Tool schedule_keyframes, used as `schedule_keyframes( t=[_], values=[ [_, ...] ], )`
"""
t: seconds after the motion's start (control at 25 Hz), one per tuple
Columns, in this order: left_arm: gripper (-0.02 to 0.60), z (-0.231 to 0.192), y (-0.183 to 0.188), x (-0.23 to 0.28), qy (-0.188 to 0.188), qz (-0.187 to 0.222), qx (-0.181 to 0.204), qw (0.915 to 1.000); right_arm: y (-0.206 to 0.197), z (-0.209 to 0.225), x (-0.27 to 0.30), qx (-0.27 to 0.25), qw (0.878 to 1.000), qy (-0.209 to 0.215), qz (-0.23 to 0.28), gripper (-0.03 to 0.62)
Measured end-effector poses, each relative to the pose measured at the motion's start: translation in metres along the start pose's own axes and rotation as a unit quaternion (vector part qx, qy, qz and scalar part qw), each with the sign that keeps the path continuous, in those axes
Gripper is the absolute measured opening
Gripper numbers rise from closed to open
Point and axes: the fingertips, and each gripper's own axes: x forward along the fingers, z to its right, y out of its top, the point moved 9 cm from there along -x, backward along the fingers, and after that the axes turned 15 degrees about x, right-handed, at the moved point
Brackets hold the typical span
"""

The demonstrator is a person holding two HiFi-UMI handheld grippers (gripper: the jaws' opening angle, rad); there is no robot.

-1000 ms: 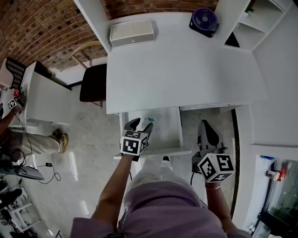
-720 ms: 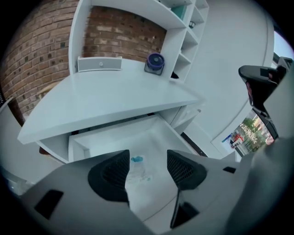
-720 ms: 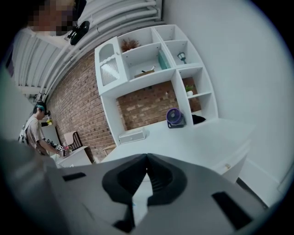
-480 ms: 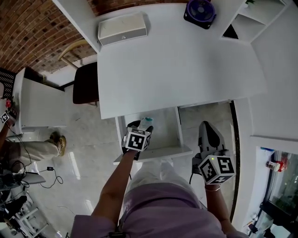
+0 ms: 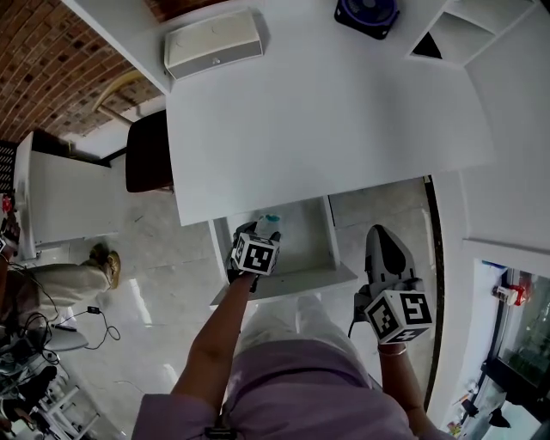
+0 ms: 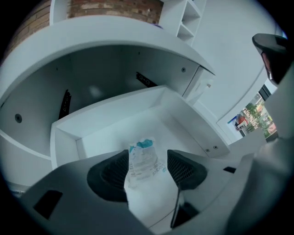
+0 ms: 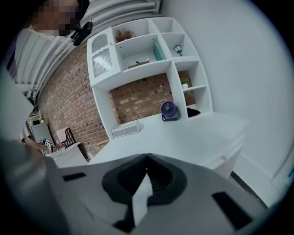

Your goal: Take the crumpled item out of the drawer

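The drawer (image 5: 333,247) stands pulled out under the white desk (image 5: 326,120). A crumpled white packet (image 5: 268,222) with teal print lies at the drawer's back left. My left gripper (image 5: 260,230) reaches down into the drawer, open, with its jaws wide on either side of the packet. In the left gripper view the packet (image 6: 143,166) fills the gap between the dark ribbed pads (image 6: 183,167) of the left gripper (image 6: 147,160). My right gripper (image 5: 384,239) hangs outside the drawer to its right, shut and empty; in its own view the right gripper (image 7: 147,159) points over the desk top.
On the desk's far edge stand a white box (image 5: 213,43) and a purple fan (image 5: 365,10). A shelf unit (image 5: 460,34) rises at the back right. A dark chair (image 5: 146,153) and a white side cabinet (image 5: 64,193) are to the left.
My left gripper has pushed further into the drawer, and its jaws now sit around the packet. The right gripper has stayed where it was.
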Motion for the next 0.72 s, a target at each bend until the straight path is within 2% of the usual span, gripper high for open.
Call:
schedule_keyframes(
  t=[0.28,0.72],
  values=[
    [0.259,-0.004,-0.009,0.025,-0.011,-0.033,0.003,0.9994,-0.006,0.000,0.009,0.005,1.000,-0.008,-0.017,0.003],
    [0.267,-0.001,-0.013,0.050,-0.028,-0.055,0.003,0.9981,-0.014,0.004,0.020,0.012,0.999,-0.024,-0.036,0.003]
  ],
)
